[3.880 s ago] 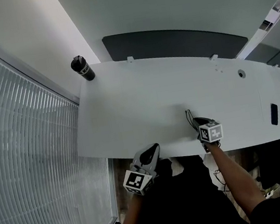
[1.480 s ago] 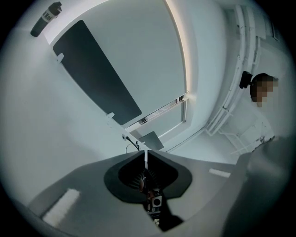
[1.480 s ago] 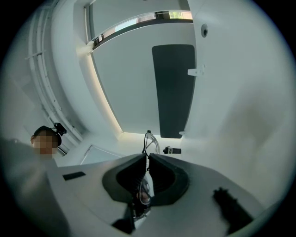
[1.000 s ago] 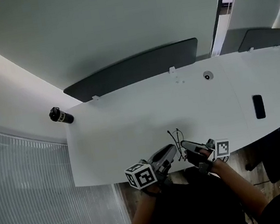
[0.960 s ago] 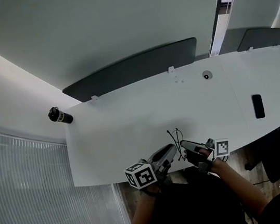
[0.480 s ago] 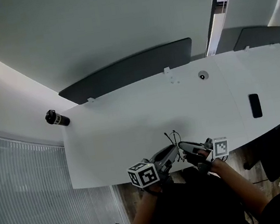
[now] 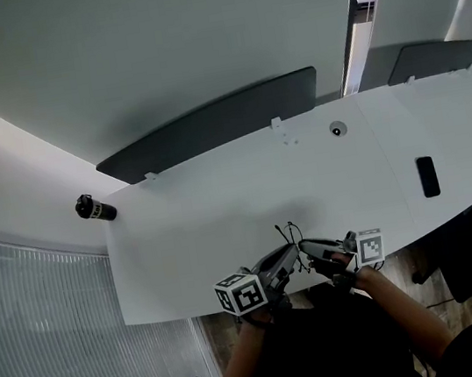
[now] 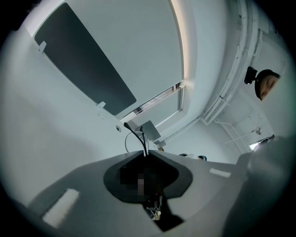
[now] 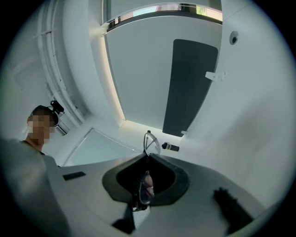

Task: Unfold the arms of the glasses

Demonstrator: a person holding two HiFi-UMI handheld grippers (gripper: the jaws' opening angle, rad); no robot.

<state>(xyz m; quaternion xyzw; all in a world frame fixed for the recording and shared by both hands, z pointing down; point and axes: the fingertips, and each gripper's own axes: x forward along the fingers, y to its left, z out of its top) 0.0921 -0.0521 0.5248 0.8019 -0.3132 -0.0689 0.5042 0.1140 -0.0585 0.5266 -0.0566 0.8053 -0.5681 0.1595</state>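
Thin black-framed glasses (image 7: 290, 232) hang just over the white table's (image 7: 222, 212) front edge, between my two grippers. My right gripper (image 7: 304, 245) is shut on the front of the glasses. In the right gripper view one lens (image 9: 151, 144) pokes out past its tips (image 9: 148, 156). My left gripper (image 7: 291, 253) comes in from the left. Its jaws have just been closing, and in the left gripper view they (image 8: 147, 153) pinch a thin black arm of the glasses (image 8: 138, 139). The hinge is hidden.
A black bottle (image 7: 95, 207) lies far left beyond the table; it also shows in the right gripper view (image 9: 170, 147). A dark divider panel (image 7: 208, 125) lines the table's back edge. A black phone (image 7: 428, 176) lies at the right. A slatted blind (image 7: 56, 345) fills the left.
Several seconds ago my left gripper hung below the table edge, away from the glasses; it now sits against them. Over the last second it edged right. The right gripper stayed put.
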